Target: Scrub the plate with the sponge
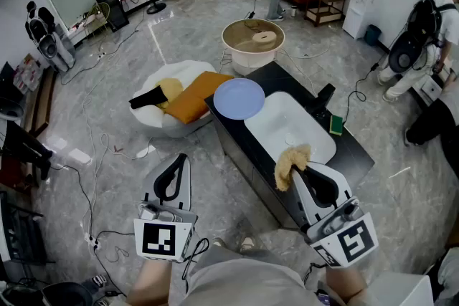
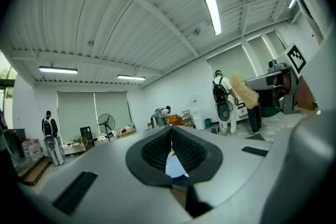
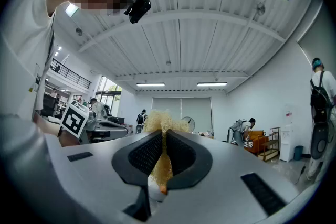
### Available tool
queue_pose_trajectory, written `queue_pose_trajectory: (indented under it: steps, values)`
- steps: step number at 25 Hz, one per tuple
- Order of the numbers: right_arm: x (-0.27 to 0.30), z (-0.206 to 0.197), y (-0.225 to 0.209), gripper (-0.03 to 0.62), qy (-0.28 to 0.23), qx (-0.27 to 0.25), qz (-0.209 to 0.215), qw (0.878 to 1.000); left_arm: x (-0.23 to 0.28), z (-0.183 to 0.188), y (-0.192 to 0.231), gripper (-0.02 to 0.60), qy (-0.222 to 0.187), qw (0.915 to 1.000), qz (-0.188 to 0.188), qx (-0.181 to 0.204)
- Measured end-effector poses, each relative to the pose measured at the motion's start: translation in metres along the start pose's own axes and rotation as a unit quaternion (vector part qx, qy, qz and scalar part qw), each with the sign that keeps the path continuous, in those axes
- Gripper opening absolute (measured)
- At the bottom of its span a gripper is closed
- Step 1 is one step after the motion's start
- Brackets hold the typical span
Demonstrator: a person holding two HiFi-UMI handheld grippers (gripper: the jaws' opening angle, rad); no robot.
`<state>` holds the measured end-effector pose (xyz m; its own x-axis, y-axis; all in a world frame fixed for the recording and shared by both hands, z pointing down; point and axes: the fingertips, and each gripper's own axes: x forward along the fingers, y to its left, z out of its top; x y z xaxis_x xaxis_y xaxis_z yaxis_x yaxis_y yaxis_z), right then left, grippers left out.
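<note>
Left gripper: jaws pressed together on nothing, held over the floor, short of the black surface.
Pale blue round plate: flat at the surface's left end, touching the white basin. Probably stiff, smooth and breakable, and best steadied at its rim.
Tan fibrous sponge: over the basin's near end, well apart from the plate. Looks light, soft and springy, so it needs a firm pinch.
Right gripper: jaws pinching the sponge, its tuft sticking out past the tips.
</note>
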<state>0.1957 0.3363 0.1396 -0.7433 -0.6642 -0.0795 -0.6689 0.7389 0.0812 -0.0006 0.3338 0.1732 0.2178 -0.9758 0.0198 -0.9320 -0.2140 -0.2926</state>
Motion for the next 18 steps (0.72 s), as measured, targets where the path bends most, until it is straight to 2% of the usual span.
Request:
queue_pose_trajectory:
  steps: [18]
  values:
    - [-0.008,-0.005,0.002,0.049,0.007,0.015,0.016,1.000,-0.007,0.008,-0.014,0.021,0.003,1.0000,-0.003,0.006]
